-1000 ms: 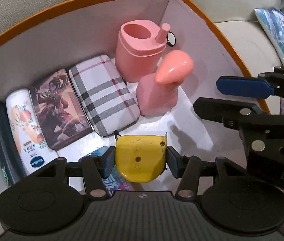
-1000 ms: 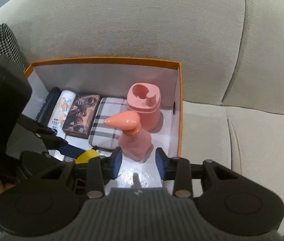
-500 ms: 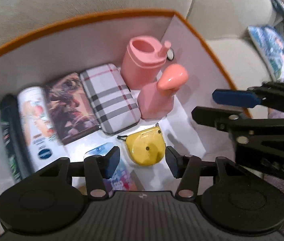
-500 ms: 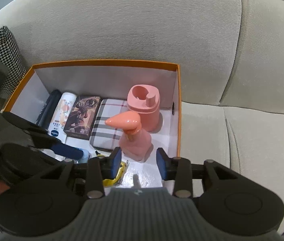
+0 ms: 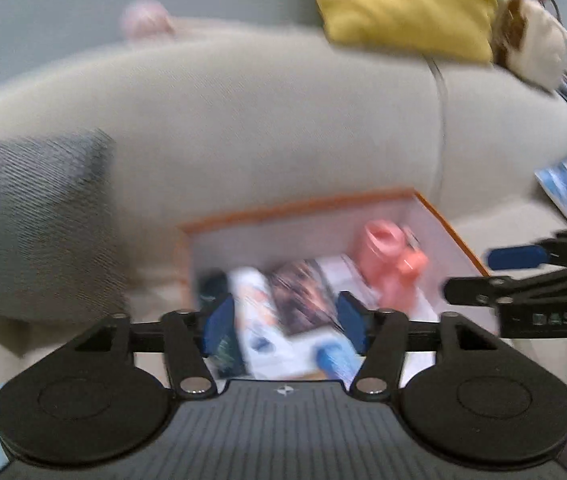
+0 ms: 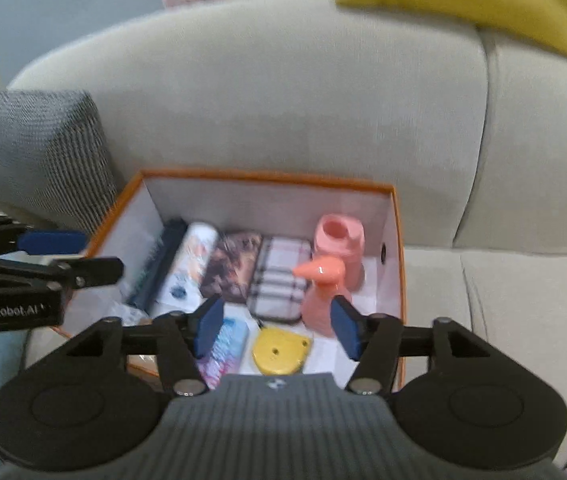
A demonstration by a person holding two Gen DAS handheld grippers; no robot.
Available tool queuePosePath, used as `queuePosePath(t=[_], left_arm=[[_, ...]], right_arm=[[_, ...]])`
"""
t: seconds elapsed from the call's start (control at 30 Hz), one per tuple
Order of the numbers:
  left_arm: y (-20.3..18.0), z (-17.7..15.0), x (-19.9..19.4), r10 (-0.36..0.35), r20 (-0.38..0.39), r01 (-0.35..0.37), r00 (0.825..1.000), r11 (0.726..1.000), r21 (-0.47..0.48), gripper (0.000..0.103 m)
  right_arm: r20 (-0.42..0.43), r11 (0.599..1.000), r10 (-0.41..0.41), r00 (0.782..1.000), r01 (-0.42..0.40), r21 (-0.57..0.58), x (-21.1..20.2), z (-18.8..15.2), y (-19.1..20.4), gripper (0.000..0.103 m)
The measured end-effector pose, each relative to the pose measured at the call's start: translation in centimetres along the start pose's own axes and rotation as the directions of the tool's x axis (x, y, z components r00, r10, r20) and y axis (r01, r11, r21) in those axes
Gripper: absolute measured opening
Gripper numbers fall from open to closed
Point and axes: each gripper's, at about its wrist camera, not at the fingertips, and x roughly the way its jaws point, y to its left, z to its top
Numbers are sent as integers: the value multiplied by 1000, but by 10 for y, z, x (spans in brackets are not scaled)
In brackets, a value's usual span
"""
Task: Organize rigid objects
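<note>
While the sofa (image 6: 283, 92) fills most of both views, your orange-rimmed box (image 6: 267, 179) sits on its seat with everything lying loose inside: plaid case (image 6: 279, 276), pink dispenser (image 6: 323, 292), yellow tape measure (image 6: 281, 350) nearest the front wall. Left gripper (image 5: 283, 322) and right gripper (image 6: 277, 326) both hang above the box, jaws just opened wide, nothing between them. Risk (my read): the tall dispenser tips if your next placement clips its nozzle, and the left view is too blurred to aim by.

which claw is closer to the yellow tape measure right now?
Right, as far as the pictures show. The right claw hangs just above the yellow tape measure, open and empty. The left claw is off beyond the box's left wall, open too.
</note>
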Motion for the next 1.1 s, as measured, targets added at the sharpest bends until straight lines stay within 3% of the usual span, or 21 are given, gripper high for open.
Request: queuePosePath(t=[0.13, 0.27, 0.33, 0.43, 0.6, 0.9, 1.1], left_arm=[[-8, -8, -28, 69, 117, -74, 991, 997, 38, 87], [-18, -28, -49, 149, 239, -174, 959, 981, 90, 92], [-21, -36, -52, 145, 255, -184, 956, 973, 136, 93], [-20, -45, -48, 139, 209, -160, 968, 983, 86, 96], [-11, -57, -49, 109, 165, -107, 980, 994, -24, 96], [9, -86, -56, 158, 136, -155, 978, 987, -31, 96], [22, -93, -51, 164, 134, -160, 977, 986, -44, 96]], right_arm=[[120, 1000, -22, 993, 24, -17, -29, -4, 18, 72], [228, 998, -52, 972, 58, -20, -54, -16, 31, 82], [282, 997, -71, 957, 79, -16, -65, -25, 36, 88], [338, 994, -104, 935, 104, 19, -73, -38, 43, 94], [303, 993, -120, 945, 114, 39, -64, -47, 50, 96], [269, 986, -153, 951, 129, 105, -55, -77, 53, 98], [205, 986, -149, 967, 131, 102, -40, -88, 57, 98]])
